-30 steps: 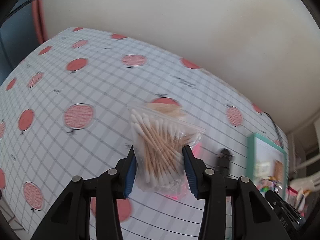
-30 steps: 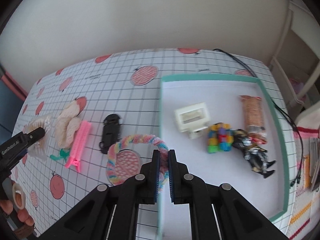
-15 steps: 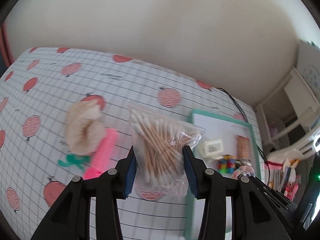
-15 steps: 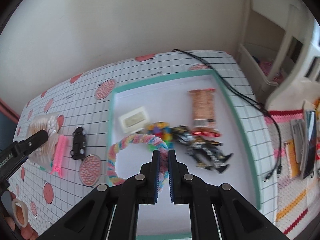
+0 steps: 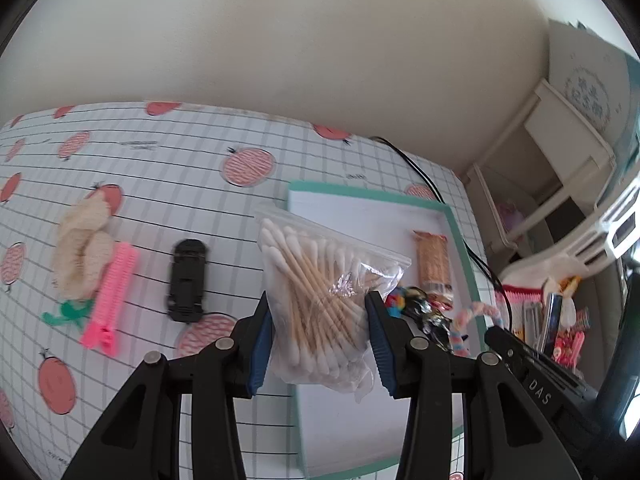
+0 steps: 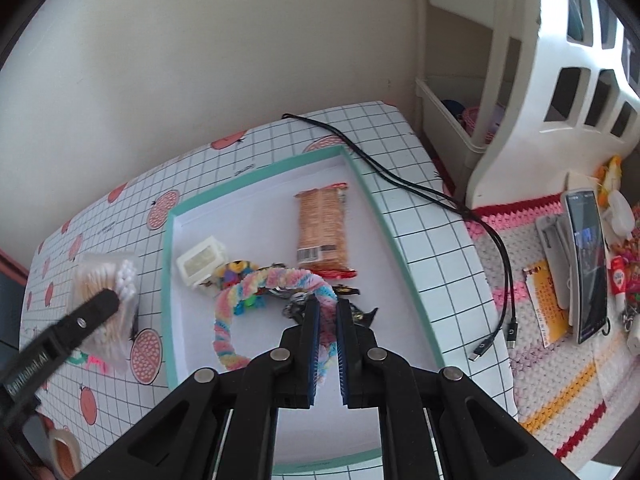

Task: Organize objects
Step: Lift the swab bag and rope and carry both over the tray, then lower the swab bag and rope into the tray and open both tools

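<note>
The left tongs (image 5: 318,334) pinch a clear plastic zip bag of wooden-stemmed cotton swabs (image 5: 320,292) across its lower half, the blue pads pressing into either side while the sealed top flares free above them. It hangs in the air at the near left rim of the shallow white tray with a teal border (image 5: 454,224), part over the tray and part over the bench (image 5: 168,168) with its grid-and-red-fruit cloth. The bag looks very light and soft, and its slick film bulges around the pads, so I judge it could slide or rotate if squeezed loosely. A hold low on the dense bundle of stems, as here, gives the pads something firm to bear on, whereas the empty film near the zip would just crumple. The right tongs (image 6: 328,344) are nearly closed on a fuzzy pastel rainbow chenille ring (image 6: 256,284), gripping its rim at the side nearest the tongs. The ring arches ahead of and left of them, over the tray interior. It appears light, springy and compressible, with pile that grips well, so a pinch anywhere on the rim should do. To the left of the left tongs, a small black toy car (image 5: 187,276), a pink plastic comb-like clip (image 5: 110,300) and a cream fluffy piece (image 5: 82,252) lie on the bench outside the tray.
</note>
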